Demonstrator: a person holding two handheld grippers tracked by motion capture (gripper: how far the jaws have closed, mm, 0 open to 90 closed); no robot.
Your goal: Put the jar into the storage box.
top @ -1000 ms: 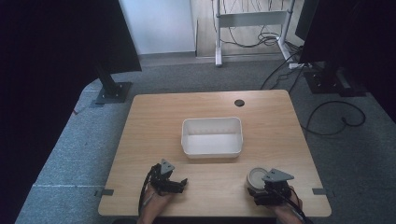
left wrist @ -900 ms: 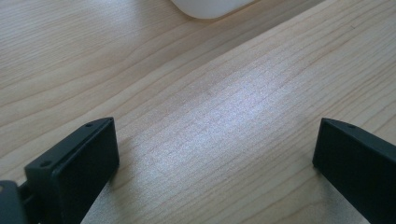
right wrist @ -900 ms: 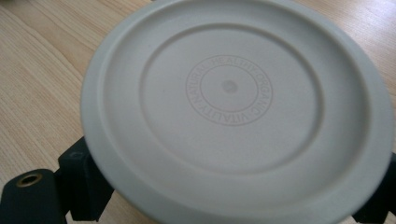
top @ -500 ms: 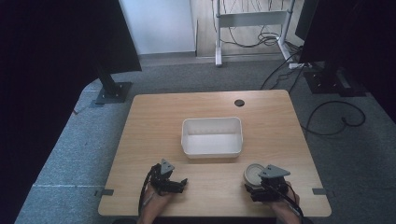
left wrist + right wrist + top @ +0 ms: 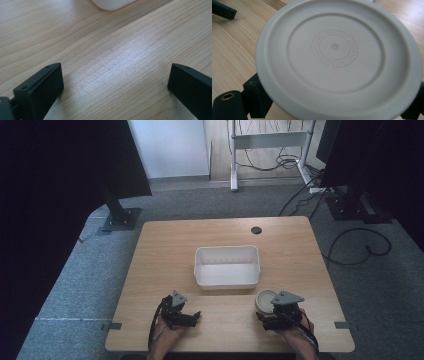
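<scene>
Straddling lid point(image 5: 337, 60), right tool point(image 5: 272, 312).

Quick count: one wooden table point(image 5: 165, 245). One white rectangular tub point(image 5: 227, 266) mid-table. One round white lid point(image 5: 337, 60), near right. Two grippers in my hands: my left gripper point(image 5: 192, 316) near left, my right gripper point(image 5: 265, 316) near right. One cable grommet hole point(image 5: 256, 230), far side.

A: Left gripper point(image 5: 192, 315): black body, grey three-cornered plate on top, black cable looping off the back.
B: Right gripper point(image 5: 263, 314): same. Blocky matte black jaws, small screw holes, one brass-ringed.
</scene>
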